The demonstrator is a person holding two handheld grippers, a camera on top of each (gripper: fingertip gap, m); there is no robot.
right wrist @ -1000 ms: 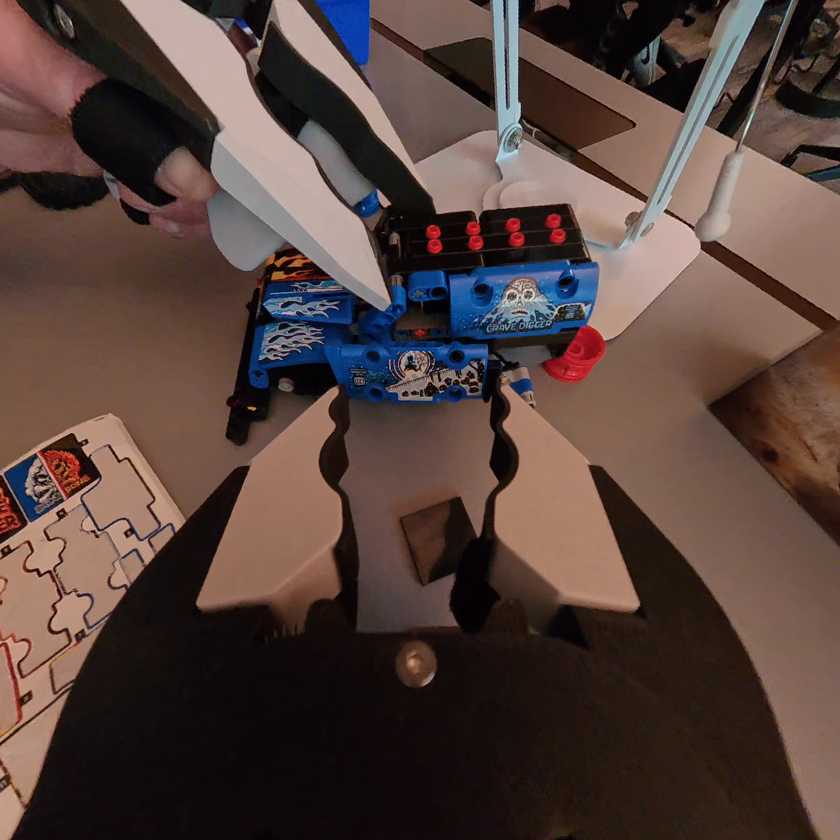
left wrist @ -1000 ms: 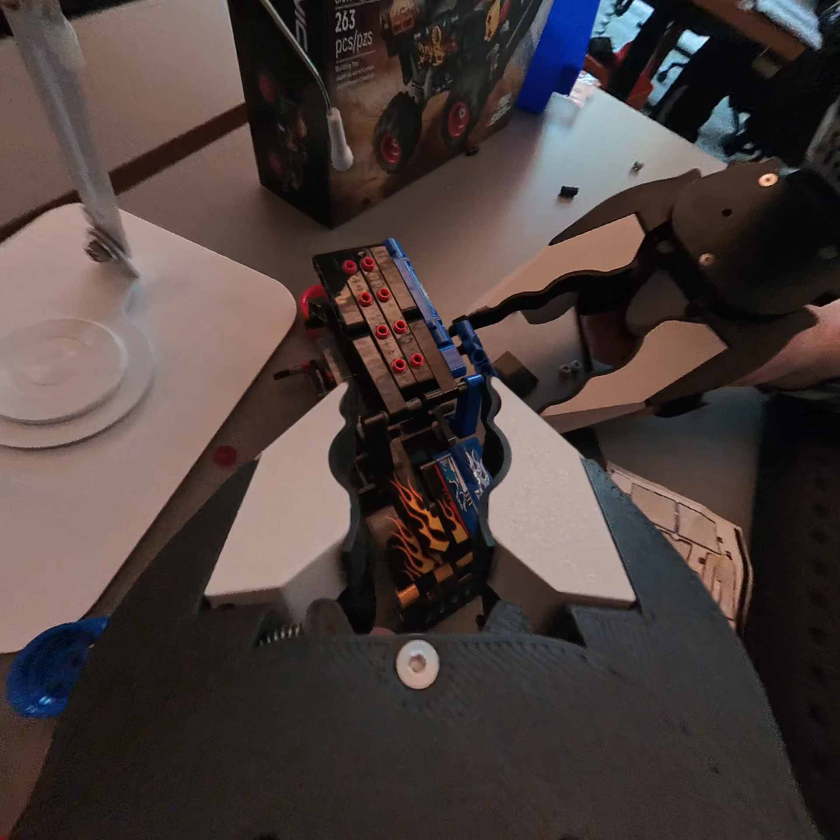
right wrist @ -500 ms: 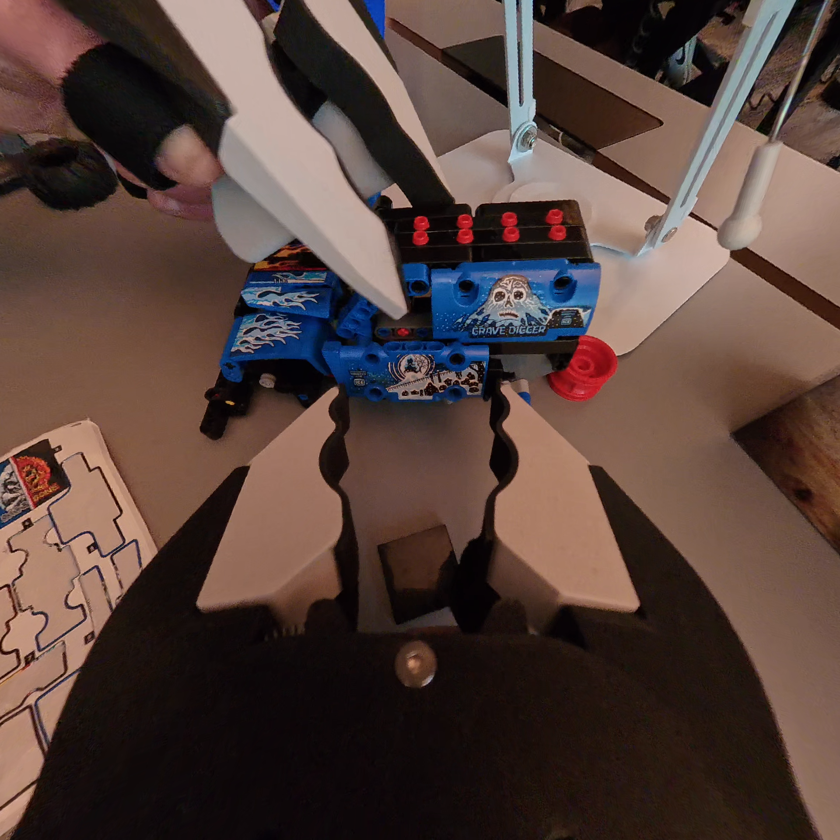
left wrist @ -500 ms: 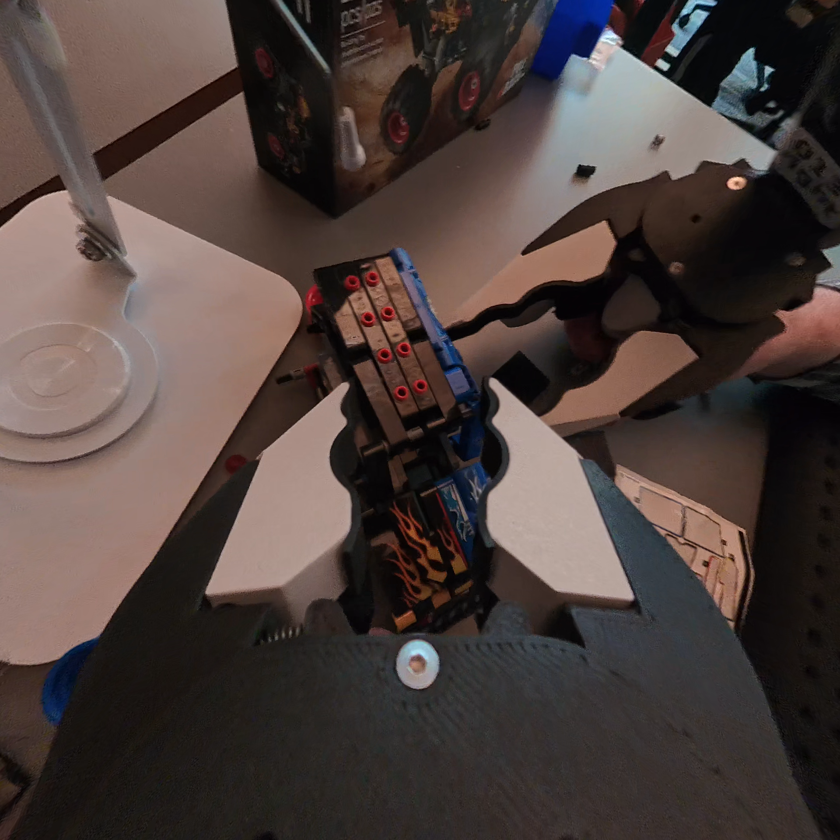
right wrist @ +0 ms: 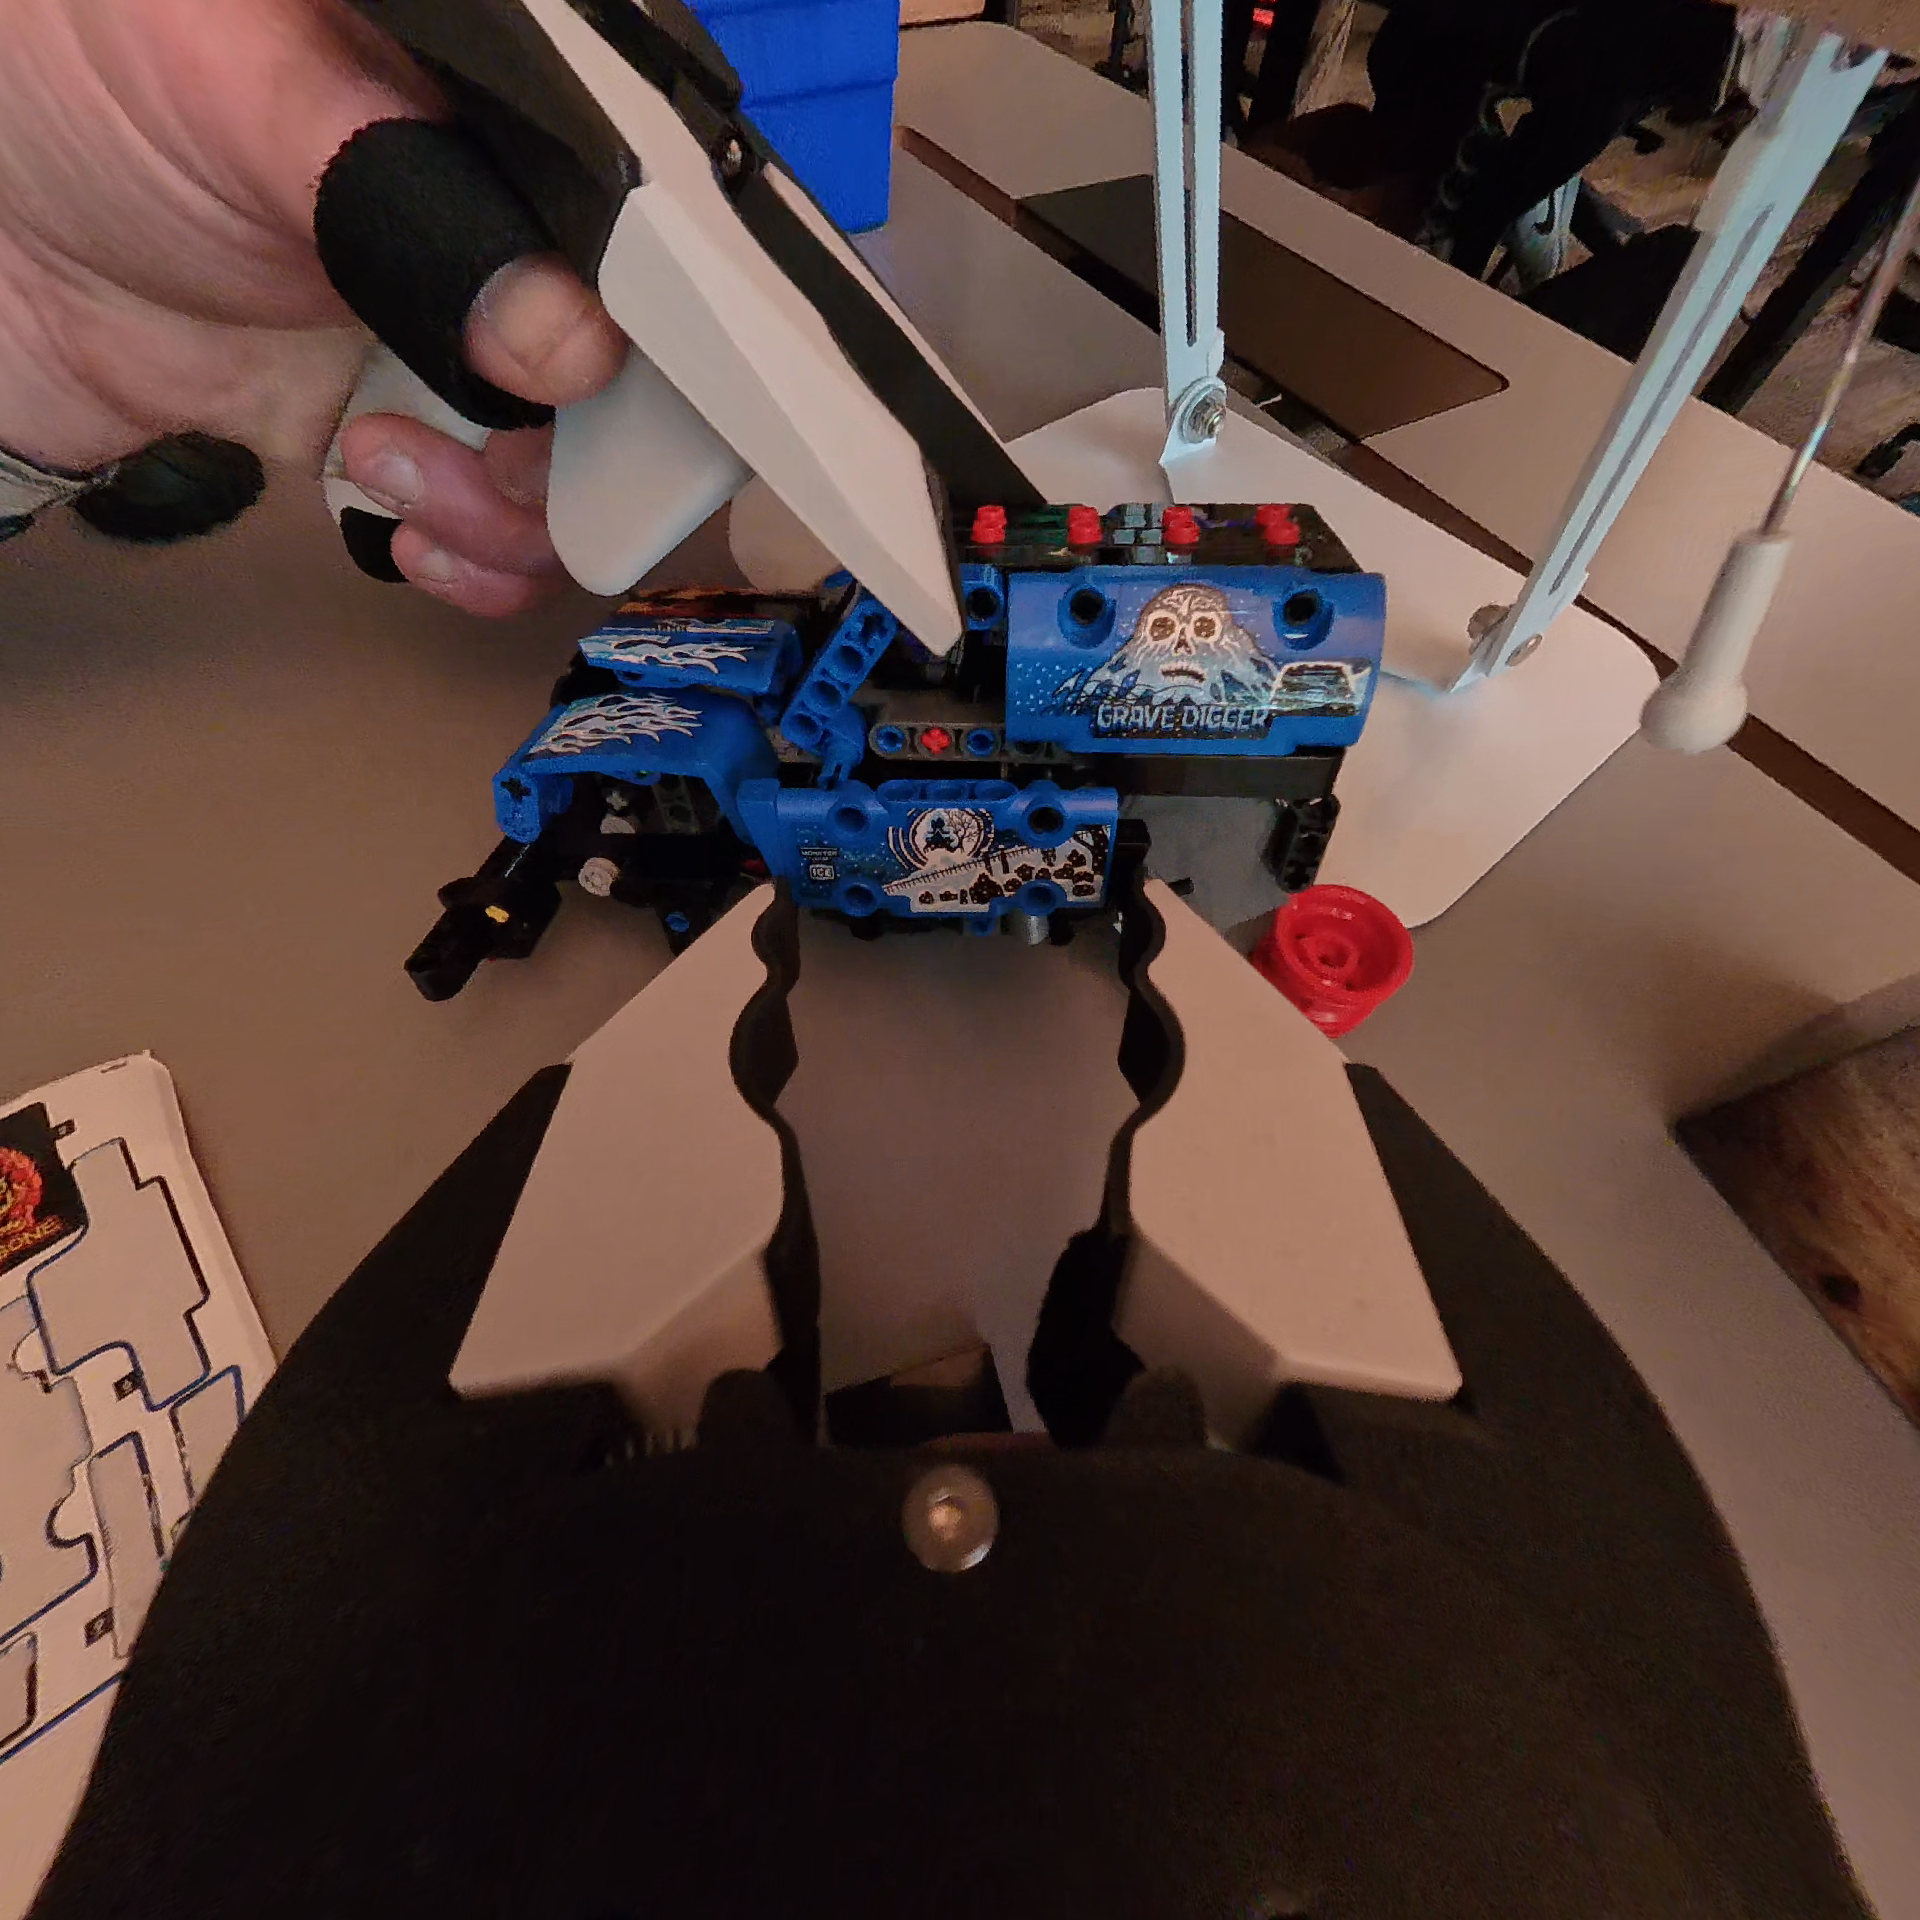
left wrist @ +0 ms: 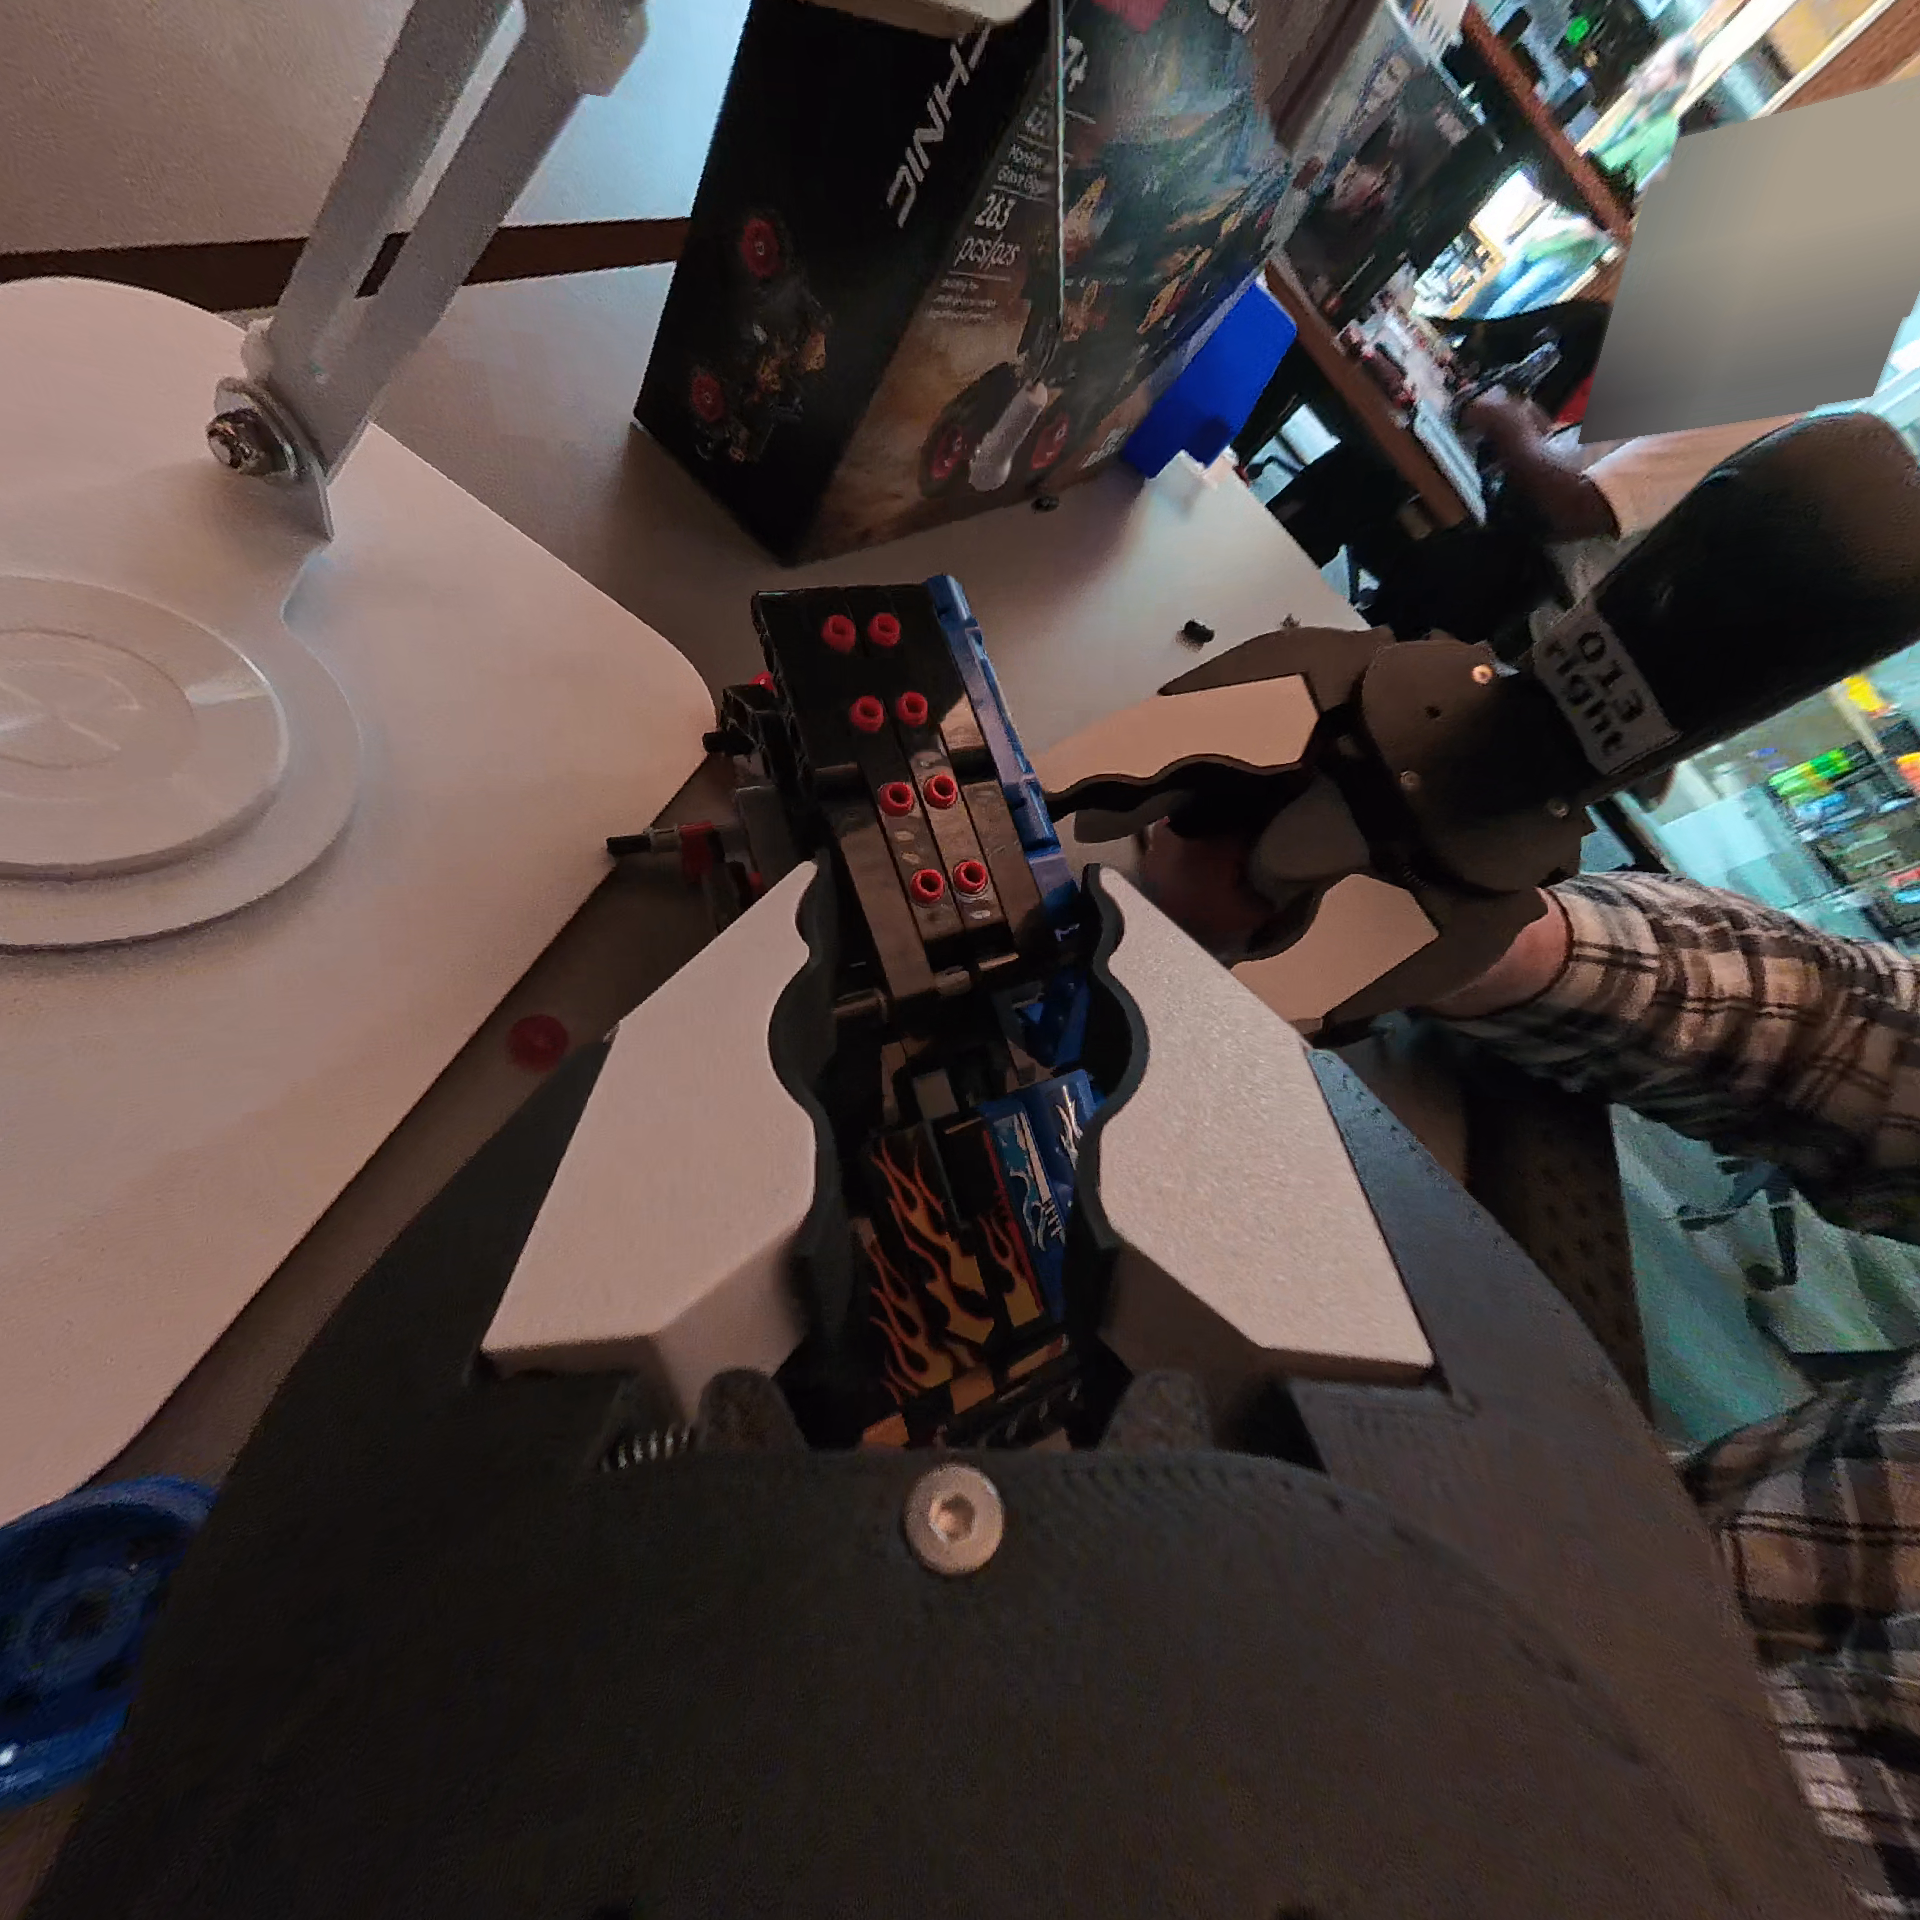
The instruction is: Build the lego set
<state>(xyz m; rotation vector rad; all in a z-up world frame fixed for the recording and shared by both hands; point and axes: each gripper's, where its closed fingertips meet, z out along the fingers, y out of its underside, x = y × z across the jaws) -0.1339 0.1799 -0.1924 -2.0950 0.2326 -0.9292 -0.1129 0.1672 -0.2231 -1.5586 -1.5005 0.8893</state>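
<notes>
The part-built lego truck [right wrist: 1039, 727], blue and black with red pins on its roof, rests on the grey table [right wrist: 260, 831]. My left gripper [left wrist: 951, 894] is shut on the truck [left wrist: 914, 790] around its middle, over the flame-stickered hood. In the right wrist view its white fingers [right wrist: 790, 416] come down onto the truck from the upper left. My right gripper [right wrist: 956, 904] is open and empty, its tips just short of the truck's lower blue side panel. It also shows in the left wrist view [left wrist: 1143, 883], at the truck's right side.
A red wheel hub [right wrist: 1332, 956] lies by the truck's rear. A sticker sheet [right wrist: 104, 1299] lies at the left. A white lamp base [left wrist: 208, 935] and the lego box [left wrist: 935, 291] stand behind. A small black tile [right wrist: 914, 1392] lies under my right gripper. There is about 4 cm between the tips of the two grippers. The red wheel hub [right wrist: 1332, 956] lies around 6 cm away from my right fingertips.
My right gripper has moved forward towards the truck's side, passing over the black tile. My left gripper stays shut on the truck and has tilted lower and closer.
</notes>
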